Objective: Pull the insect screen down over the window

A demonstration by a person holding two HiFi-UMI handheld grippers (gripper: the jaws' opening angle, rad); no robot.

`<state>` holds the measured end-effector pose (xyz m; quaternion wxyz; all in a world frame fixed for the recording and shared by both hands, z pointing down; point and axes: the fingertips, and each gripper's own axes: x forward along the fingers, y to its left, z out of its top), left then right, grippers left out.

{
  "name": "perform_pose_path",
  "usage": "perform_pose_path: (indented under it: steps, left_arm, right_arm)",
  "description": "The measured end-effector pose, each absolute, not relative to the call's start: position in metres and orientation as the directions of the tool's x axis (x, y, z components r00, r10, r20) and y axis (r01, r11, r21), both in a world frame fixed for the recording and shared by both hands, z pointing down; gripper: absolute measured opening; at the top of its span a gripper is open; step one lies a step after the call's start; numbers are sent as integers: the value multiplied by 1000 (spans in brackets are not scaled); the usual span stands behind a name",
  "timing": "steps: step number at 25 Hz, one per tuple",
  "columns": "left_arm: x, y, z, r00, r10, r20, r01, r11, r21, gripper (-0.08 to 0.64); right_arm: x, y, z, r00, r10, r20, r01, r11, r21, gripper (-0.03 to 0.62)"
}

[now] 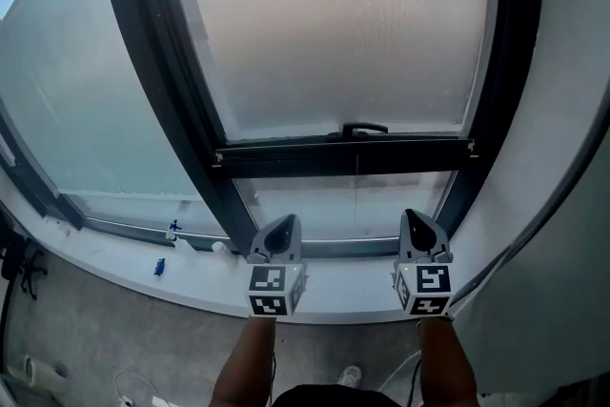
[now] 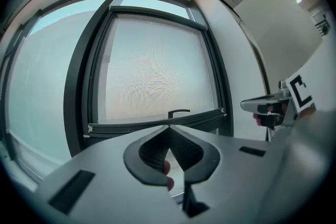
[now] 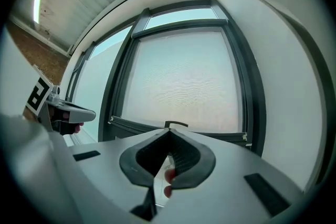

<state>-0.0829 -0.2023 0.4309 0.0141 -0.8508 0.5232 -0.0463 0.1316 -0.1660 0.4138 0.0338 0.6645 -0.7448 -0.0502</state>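
While the left gripper and right gripper both have their jaws closed on nothing, they hover side by side over the white sill; ahead, the insect screen, a pale grey mesh, covers most of the dark frame. Its black bottom bar, bearing a small handle, stops above a strip of bare glass.

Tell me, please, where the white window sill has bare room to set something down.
The white window sill is bare between the left gripper and the right gripper, and again at its far left by the dark frame. It is crowded just left of the left gripper: two small blue objects and a small white piece lie there.
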Motion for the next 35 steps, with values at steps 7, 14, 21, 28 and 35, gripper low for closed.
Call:
perform_pose_path:
  steps: [7, 14, 21, 28, 35]
  left_arm:
    - [-98, -173, 433, 459, -888, 33, -885, -460, -67, 2]
    - [-118, -139, 438, 462, -886, 45, -884, -464, -64, 2]
    - [-122, -105, 447, 480, -876, 53, -874, -482, -58, 2]
    - [-121, -67, 449, 500, -865, 47, -862, -502, -65, 2]
    - [-122, -36, 459, 509, -859, 52, -857, -512, -60, 2]
  right_arm:
    - [105, -133, 413, -103, -994, -25, -981, 98, 169, 5]
    - [74, -102, 416, -111, -994, -17, -976, 106, 193, 5]
    - [59, -65, 423, -105, -994, -10, -977, 101, 185, 5]
    - [53, -22, 429, -85, -996, -9, -981, 82, 177, 5]
    - [44, 9, 436, -88, -996, -3, -978, 86, 188, 5]
